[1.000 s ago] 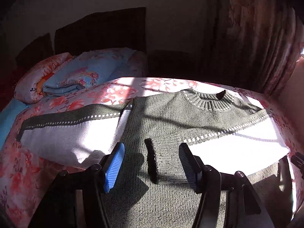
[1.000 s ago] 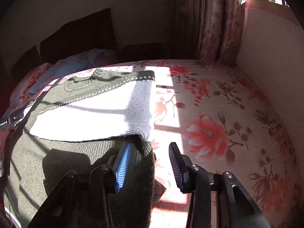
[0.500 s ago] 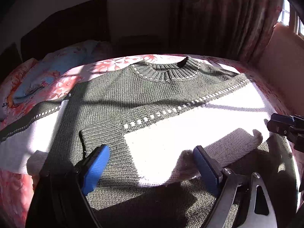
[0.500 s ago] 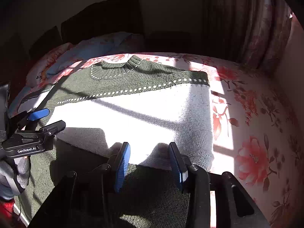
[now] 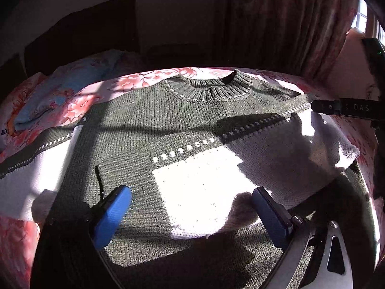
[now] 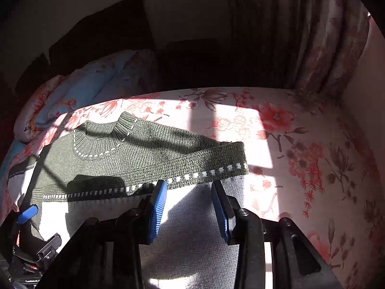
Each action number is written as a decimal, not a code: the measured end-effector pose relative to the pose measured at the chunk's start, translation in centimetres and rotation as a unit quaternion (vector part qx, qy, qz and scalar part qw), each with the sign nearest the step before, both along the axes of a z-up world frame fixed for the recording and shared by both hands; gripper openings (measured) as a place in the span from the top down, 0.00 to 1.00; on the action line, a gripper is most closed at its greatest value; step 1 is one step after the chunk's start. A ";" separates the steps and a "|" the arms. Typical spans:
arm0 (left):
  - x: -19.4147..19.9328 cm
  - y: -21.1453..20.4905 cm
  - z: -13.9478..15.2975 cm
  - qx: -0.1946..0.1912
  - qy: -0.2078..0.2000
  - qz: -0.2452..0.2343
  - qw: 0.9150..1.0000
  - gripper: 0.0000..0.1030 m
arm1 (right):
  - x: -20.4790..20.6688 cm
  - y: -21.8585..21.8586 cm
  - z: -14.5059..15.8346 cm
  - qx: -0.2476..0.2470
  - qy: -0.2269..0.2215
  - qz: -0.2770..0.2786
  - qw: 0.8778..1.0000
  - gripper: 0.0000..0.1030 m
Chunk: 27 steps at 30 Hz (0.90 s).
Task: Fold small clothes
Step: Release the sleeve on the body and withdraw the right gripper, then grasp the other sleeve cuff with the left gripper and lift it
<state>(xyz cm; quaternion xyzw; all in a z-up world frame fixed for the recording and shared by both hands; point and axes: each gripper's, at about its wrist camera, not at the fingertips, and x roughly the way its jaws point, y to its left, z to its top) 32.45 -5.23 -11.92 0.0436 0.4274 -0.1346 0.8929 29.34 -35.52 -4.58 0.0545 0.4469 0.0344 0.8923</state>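
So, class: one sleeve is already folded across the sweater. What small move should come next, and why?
Probably send the left gripper, open over the sweater, to the other sleeve: it lies spread on the bedsheet, while the right sleeve lies across the chest.

Sunlight is striking the sweater (image 5: 149, 125) beneath me, showing its dark olive-green knit, a row of white stitched dashes ringing the ribbed collar (image 5: 209, 89), and a white-dotted band running above the pale grey-white panel of the folded sleeve (image 5: 216, 175). My left gripper (image 5: 190, 214) and my right gripper (image 6: 190, 214) are both showing bright blue ribbed pads on black frames. The bedsheet (image 6: 300, 144) is glowing pink with coral-red blossoms and grey leaves, while a light blue floral pillow (image 5: 72, 84) is lying in shade beside brownish-pink flowered curtains (image 6: 324, 36).
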 end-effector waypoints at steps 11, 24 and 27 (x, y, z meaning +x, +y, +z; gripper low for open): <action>-0.2 0.7 0.4 -0.013 -0.008 0.015 1.000 0.00 | -9.1 5.0 -1.7 -0.077 -0.021 0.053 0.995 0.60; -4.3 29.5 4.0 -0.184 -0.070 0.334 0.922 0.00 | -11.8 5.8 -3.6 -0.080 -0.032 0.062 0.994 0.54; -4.0 37.2 1.5 -0.232 -0.034 0.412 0.881 0.00 | -11.6 5.6 -3.6 -0.070 -0.033 0.060 0.995 0.54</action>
